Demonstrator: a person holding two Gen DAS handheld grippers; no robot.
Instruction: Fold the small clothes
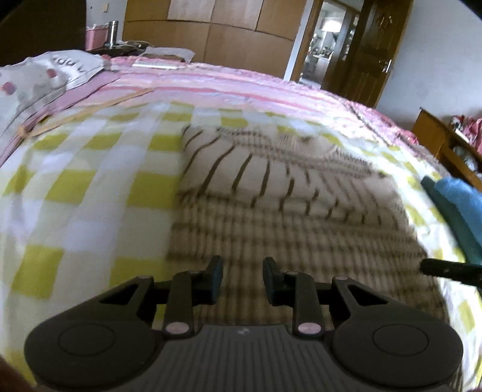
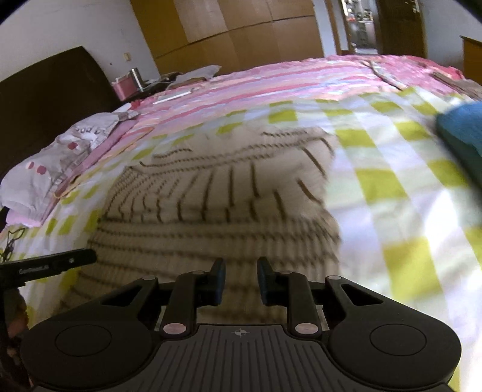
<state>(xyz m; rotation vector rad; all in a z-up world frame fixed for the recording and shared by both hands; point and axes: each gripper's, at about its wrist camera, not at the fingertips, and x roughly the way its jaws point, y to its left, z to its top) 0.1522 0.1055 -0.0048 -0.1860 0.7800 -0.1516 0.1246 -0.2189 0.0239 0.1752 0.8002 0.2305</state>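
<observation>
A cream garment with brown stripes (image 1: 271, 193) lies partly folded on a yellow-and-white checked cloth (image 1: 90, 187) on the bed; it also shows in the right wrist view (image 2: 211, 193). My left gripper (image 1: 243, 279) hovers over the garment's near left part, jaws open and empty. My right gripper (image 2: 240, 280) hovers over the garment's near right part, jaws open and empty. The right gripper's tip shows in the left wrist view (image 1: 446, 268), and the left gripper's tip shows in the right wrist view (image 2: 54, 265). Both views are motion-blurred.
A blue folded cloth (image 1: 461, 205) lies at the right, also in the right wrist view (image 2: 464, 132). A pink striped bedspread (image 1: 241, 87) covers the bed. A grey pillow (image 1: 36, 81) lies far left. A wooden wardrobe (image 1: 217, 27) and an open door (image 1: 361, 51) stand behind.
</observation>
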